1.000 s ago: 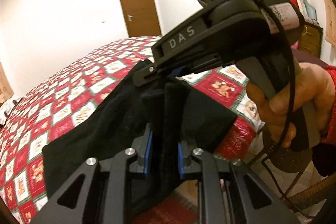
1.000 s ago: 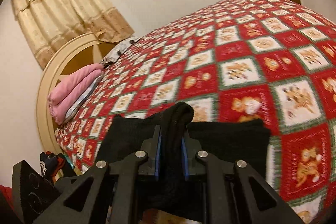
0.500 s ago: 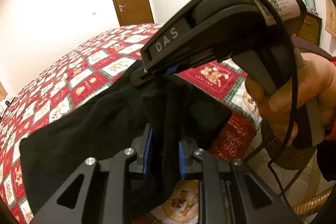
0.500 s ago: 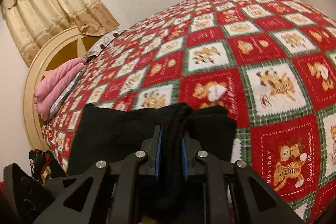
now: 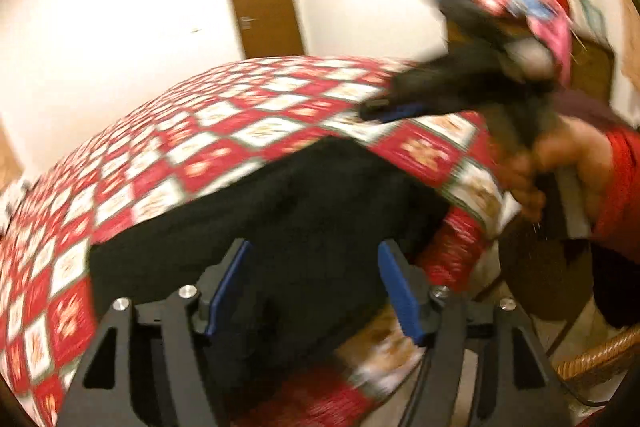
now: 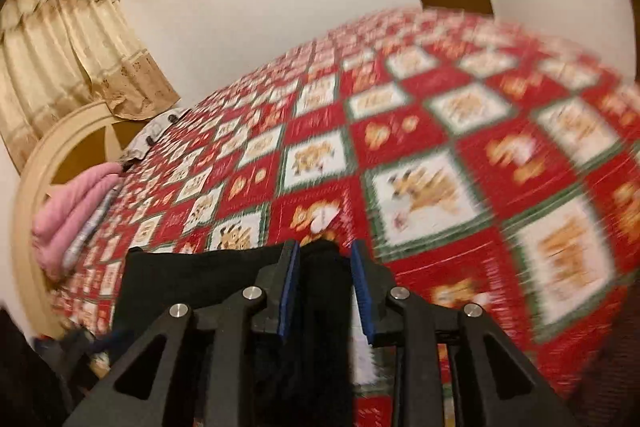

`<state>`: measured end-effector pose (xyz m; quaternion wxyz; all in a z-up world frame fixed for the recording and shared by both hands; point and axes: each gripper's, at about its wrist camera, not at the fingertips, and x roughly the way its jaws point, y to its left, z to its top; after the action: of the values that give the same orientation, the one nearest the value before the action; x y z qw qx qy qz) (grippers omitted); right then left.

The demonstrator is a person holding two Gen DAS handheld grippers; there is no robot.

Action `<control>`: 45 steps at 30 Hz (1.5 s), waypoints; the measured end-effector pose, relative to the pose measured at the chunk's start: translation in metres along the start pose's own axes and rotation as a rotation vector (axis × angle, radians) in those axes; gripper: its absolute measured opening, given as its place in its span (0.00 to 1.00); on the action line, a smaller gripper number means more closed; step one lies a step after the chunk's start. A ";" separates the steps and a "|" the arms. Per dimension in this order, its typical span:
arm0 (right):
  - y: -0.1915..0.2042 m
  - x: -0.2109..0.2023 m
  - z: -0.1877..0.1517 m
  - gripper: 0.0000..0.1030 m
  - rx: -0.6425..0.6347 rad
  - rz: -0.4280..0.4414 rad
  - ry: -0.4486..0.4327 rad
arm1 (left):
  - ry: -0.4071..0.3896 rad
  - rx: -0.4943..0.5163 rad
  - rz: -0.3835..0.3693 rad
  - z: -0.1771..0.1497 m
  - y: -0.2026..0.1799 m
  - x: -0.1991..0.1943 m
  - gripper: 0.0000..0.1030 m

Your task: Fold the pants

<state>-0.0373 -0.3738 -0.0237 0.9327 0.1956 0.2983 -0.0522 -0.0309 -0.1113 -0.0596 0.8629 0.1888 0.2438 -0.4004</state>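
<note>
The black pants (image 5: 280,211) lie folded into a flat, dark slab on the red-and-white quilted bed (image 5: 224,131), filling the lower middle of the left wrist view (its edges blurred). The left gripper (image 5: 312,291) has its jaws opening wide, the cloth below them and unpressed. In the right wrist view, the right gripper (image 6: 325,291) has its jaws opening, still narrow, with a ridge of the pants between them.

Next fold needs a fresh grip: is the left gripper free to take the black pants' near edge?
Probably yes. The left gripper is opening, its blue pads clear of cloth, and the black pants lie directly ahead on the red patchwork quilt, unobstructed.
</note>
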 end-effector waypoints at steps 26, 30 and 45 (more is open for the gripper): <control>0.042 0.004 -0.074 0.15 -0.228 -0.064 0.261 | 0.146 -0.289 0.246 -0.049 0.082 0.005 0.75; 0.041 0.002 -0.071 0.11 -0.315 -0.188 0.252 | 0.146 -0.265 0.244 -0.045 0.075 0.004 0.78; 0.085 -0.028 -0.035 0.20 -0.359 -0.097 0.006 | 0.175 -0.242 0.327 -0.053 0.070 0.006 0.93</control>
<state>-0.0607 -0.2827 -0.0052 0.9482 0.0116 0.3145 -0.0424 0.0136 -0.0449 -0.0967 0.9082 0.1549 0.3302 -0.2051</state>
